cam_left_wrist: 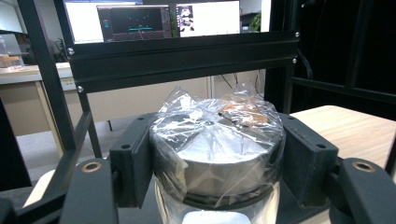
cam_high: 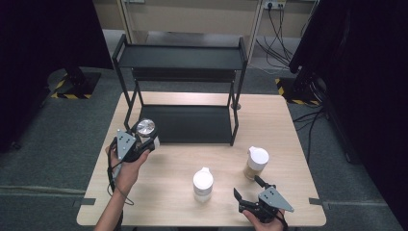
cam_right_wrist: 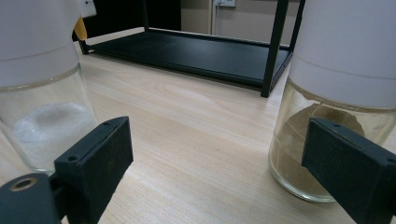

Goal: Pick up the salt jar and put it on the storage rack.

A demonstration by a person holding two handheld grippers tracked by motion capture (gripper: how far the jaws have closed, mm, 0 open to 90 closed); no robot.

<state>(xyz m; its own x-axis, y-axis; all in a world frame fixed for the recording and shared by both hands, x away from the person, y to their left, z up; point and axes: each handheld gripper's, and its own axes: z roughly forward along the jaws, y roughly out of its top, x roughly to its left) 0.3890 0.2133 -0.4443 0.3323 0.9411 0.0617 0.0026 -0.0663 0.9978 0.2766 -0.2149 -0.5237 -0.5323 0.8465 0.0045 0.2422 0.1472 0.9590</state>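
the plastic-wrapped jar [cam_left_wrist: 217, 154] is clenched upright in the left tongs [cam_high: 139, 144] just in front of the black shelf rack [cam_high: 183, 122], seemingly for shelving, while the right tongs [cam_high: 248, 192] are held released near the bench [cam_high: 168, 192] edge between two white-capped jars.

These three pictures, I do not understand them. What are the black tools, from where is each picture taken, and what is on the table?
A person holds a hand tool with two black jaws, a gripper, in each hand. The high view looks down on a wooden table. The other two views come from cameras riding on the grippers. The left gripper is shut on a jar with a silver lid wrapped in clear plastic, near a black shelf rack. The right gripper is open and holds nothing. On the table stand two white-capped jars: one with white powder, one with brown powder.
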